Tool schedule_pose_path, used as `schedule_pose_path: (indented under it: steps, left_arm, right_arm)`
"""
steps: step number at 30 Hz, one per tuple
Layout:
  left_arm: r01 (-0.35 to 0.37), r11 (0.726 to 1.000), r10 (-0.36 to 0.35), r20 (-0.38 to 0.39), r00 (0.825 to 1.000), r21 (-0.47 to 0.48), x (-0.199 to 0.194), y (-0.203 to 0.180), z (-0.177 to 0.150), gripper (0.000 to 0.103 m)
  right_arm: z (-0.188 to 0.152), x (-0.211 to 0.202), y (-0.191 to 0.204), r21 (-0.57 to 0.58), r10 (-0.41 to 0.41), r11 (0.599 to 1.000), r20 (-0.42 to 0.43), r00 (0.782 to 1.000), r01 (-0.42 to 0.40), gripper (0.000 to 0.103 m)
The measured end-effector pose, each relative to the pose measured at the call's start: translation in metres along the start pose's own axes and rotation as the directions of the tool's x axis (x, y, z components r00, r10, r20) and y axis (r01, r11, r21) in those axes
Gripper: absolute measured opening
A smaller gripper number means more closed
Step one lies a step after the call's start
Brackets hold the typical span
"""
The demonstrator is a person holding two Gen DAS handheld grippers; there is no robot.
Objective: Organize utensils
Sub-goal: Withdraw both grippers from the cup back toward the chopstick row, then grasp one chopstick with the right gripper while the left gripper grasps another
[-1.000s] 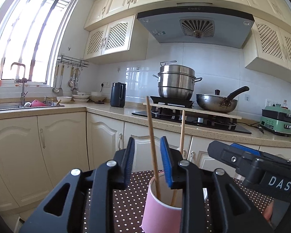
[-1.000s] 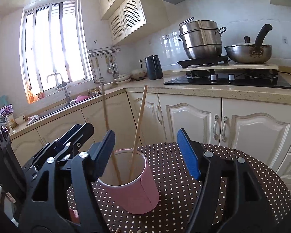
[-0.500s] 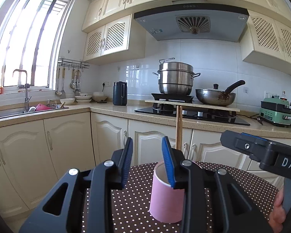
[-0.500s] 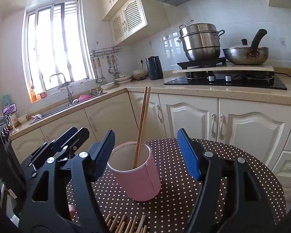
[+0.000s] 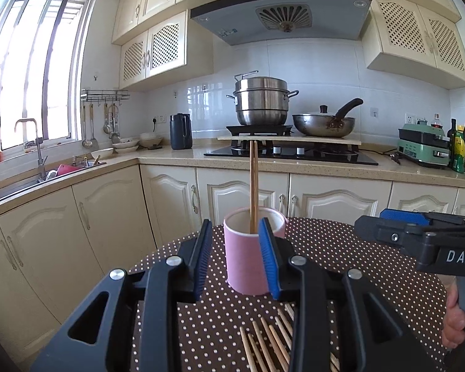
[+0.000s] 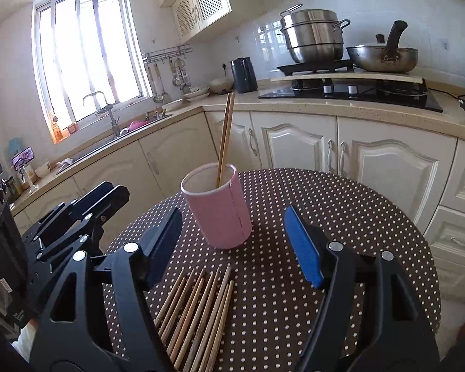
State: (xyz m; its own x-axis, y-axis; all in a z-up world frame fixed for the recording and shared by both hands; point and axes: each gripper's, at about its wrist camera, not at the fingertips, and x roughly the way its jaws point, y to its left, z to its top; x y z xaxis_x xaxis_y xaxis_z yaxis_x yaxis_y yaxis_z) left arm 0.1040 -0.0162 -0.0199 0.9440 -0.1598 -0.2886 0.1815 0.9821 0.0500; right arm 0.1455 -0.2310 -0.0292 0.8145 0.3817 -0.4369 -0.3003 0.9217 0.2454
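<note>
standing upright on the dotted table [image 6: 341,204], a pink cup [image 6: 220,207] holds two chopsticks [image 6: 224,136] leaning on its rim, while more loose chopsticks [image 6: 198,307] lie flat in a bunch on the near side of the table. the left gripper [image 5: 237,257] hangs with its jaws narrowly parted and empty, short of the cup. the right gripper [image 6: 232,241] spreads wide above the bunch, gripping nothing.

Pink cup [image 6: 220,207] blocks mid-table; bare dotted table [image 6: 341,204] lies right.
</note>
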Motion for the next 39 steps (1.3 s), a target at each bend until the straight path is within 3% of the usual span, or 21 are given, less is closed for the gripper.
schedule_pose_path:
  steps: [5, 9, 20, 29, 36, 39]
  left_arm:
    - [0.028, 1.0, -0.028, -0.077, 0.997, 0.007, -0.018, -0.011, -0.023, 0.031]
    - [0.013, 1.0, -0.009, -0.136, 0.991, 0.027, -0.023, -0.016, -0.037, 0.031]
    - [-0.02, 1.0, 0.019, -0.305, 0.952, -0.001, -0.022, 0.004, -0.076, 0.031]
    - [-0.032, 0.999, 0.015, -0.395, 0.919, -0.036, -0.016, 0.014, -0.098, 0.031]
    - [-0.034, 0.999, 0.025, -0.405, 0.914, -0.014, -0.012, 0.008, -0.098, 0.032]
    - [-0.052, 0.999, 0.044, -0.42, 0.906, -0.008, -0.007, 0.007, -0.099, 0.032]
  right_arm:
    - [-0.024, -0.007, -0.002, 0.013, 0.021, 1.0, -0.097, 0.995, -0.02, 0.069]
    - [-0.045, -0.011, -0.003, 0.016, -0.001, 1.0, -0.154, 0.988, 0.004, 0.069]
    - [-0.09, 0.004, 0.006, -0.034, -0.077, 0.997, -0.316, 0.946, 0.07, 0.069]
    - [-0.109, 0.025, 0.014, -0.111, -0.154, 0.987, -0.375, 0.914, 0.12, 0.069]
    - [-0.115, 0.036, 0.023, -0.166, -0.224, 0.971, -0.379, 0.898, 0.172, 0.068]
    - [-0.113, 0.042, 0.029, -0.187, -0.238, 0.966, -0.382, 0.893, 0.177, 0.06]
